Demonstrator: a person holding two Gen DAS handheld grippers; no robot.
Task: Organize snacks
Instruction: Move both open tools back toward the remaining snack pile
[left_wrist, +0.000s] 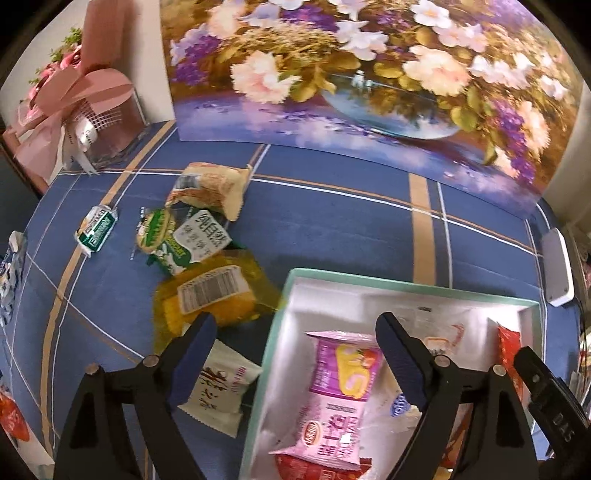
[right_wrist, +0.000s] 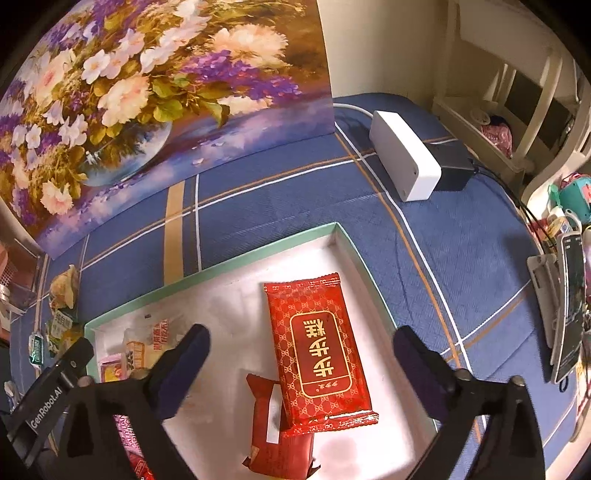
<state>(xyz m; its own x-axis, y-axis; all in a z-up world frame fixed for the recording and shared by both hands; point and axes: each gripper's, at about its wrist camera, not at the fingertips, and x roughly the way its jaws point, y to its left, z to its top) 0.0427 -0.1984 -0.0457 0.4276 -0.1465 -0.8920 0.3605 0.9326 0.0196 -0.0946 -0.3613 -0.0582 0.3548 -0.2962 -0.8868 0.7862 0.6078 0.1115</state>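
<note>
Red foil packet (right_wrist: 320, 354) lies flat inside the mint-rimmed box (right_wrist: 236, 260), gold-label side up, directly below the right hand-held gripper (right_wrist: 301, 356). Its jaws stand wide apart with nothing between the pads, so the packet is released, not gripped; probably just dropped there to fill the box's right end. A second, darker red packet (right_wrist: 279, 432) sits partly under its near edge, overlapping.

Left hand-held gripper (left_wrist: 295, 350) is also spread wide and empty. It straddles the box's left wall: one finger over the loose snacks outside, the other over the box interior. A pink packet (left_wrist: 341, 391) lies in the box near that inner finger, resting free, no pad on it. Pale wrappers lie beyond it toward the box's far side; print too blurred to read.

Still outside on the blue plaid cloth of the bench (left_wrist: 332, 229): a yellow packet (left_wrist: 210, 295) with a barcode label touching the box's corner, a white packet (left_wrist: 218, 387) just under the left finger, a green-and-white packet (left_wrist: 181, 238), a tan packet (left_wrist: 212, 190) and a small green one (left_wrist: 96, 230) further left. They cluster on the left side, so the left hand likely takes them.

Task looks about half done. Nearest next pick seems to be the white or yellow packet; thin slippery film, so a pinch may slide.
</note>
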